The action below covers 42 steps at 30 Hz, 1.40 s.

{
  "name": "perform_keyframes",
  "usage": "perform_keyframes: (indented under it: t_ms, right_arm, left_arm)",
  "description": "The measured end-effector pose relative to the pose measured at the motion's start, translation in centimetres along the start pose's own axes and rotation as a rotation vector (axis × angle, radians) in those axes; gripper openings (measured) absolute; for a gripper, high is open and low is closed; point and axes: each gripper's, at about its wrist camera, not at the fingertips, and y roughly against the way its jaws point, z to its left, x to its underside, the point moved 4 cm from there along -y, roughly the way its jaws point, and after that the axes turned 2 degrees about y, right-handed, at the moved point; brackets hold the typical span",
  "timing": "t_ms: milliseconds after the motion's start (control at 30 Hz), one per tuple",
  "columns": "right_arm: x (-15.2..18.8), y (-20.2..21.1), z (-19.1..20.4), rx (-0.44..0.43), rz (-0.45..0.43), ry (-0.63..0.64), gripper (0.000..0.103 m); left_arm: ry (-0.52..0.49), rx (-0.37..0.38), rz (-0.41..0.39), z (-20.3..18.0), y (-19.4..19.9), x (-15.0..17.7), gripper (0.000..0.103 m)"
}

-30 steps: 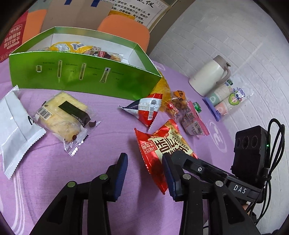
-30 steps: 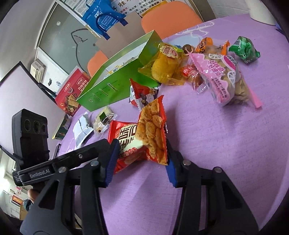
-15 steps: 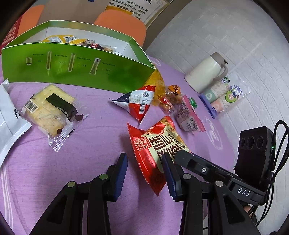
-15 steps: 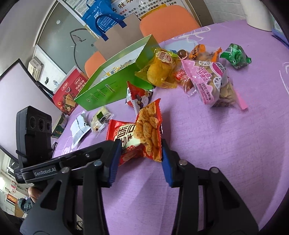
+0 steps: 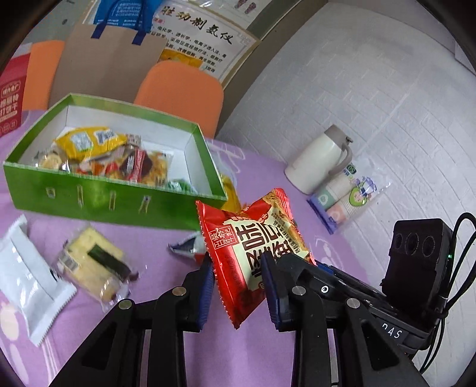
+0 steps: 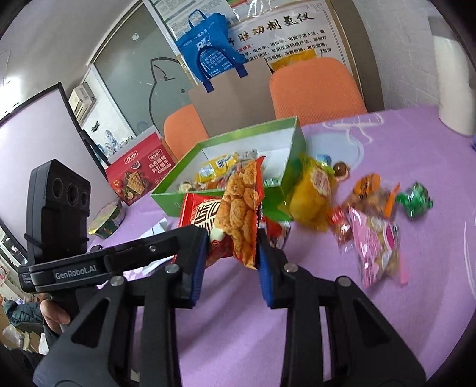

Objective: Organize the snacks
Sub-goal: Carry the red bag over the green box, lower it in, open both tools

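The right gripper (image 6: 230, 247) has its blue-padded fingers clamped on the lower edge of a red foil snack bag (image 6: 235, 208). The bag carries large white-panelled Chinese characters and a photo of golden fried pieces. It hangs clear of the purple-clothed counter (image 6: 386, 327), in front of the near wall of an open green cardboard box (image 6: 293, 148) with a white inside. The box stands toward the counter's far edge and already contains yellow and red wrapped snacks.

In the left wrist view, the left gripper (image 5: 236, 279) has its fingers apart. The red bag shows in the gap between them, but whether either finger touches it cannot be told. White lettering on the left gripper's side, seen from the right wrist view, reads "GenRobot.AI" (image 6: 76, 272).

To the right of the box, a yellow bag (image 6: 312, 193), a pink bag of round biscuits (image 6: 374, 247) and a green foil sweet (image 6: 415, 201) lie loose on the counter. Toward the left edge lie a plain white sachet (image 5: 26, 277) and a clear-wrapped yellow cake with a dark strip (image 5: 95, 265).

A cream thermos jug (image 5: 318, 160) and a printed sleeve of paper cups (image 5: 348, 196) stand by the brick wall at the right edge. Past the far edge are a red cracker carton with Chinese writing (image 6: 139, 169) and a wall poster headed in black brush characters (image 6: 282, 23).
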Motion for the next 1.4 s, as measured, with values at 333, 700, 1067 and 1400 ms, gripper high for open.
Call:
perform_keyframes:
  t_ms: [333,700,1067,1400]
  right_arm:
    - [-6.5,-6.2,-0.8,0.01,0.028,0.042,0.034]
    - [-6.6,-11.6,-2.3,0.235,0.086,0.254,0.054]
    - [-6.1,-9.7,-4.1,0.231,0.053,0.129,0.071]
    - [-6.1,-1.7,-1.9,0.198,-0.067,0.094,0.079]
  left_arm:
    - [0.074,-0.06,-0.049,3.2,-2.1,-7.6,0.031]
    - [0.136,-0.171,-0.035,7.3,-5.3,-9.1,0.046]
    - [0.146,-0.238,-0.105,8.1,-2.6,-8.6,0.08]
    - [0.05,-0.261,-0.103,3.6,0.3,-6.8,0.083]
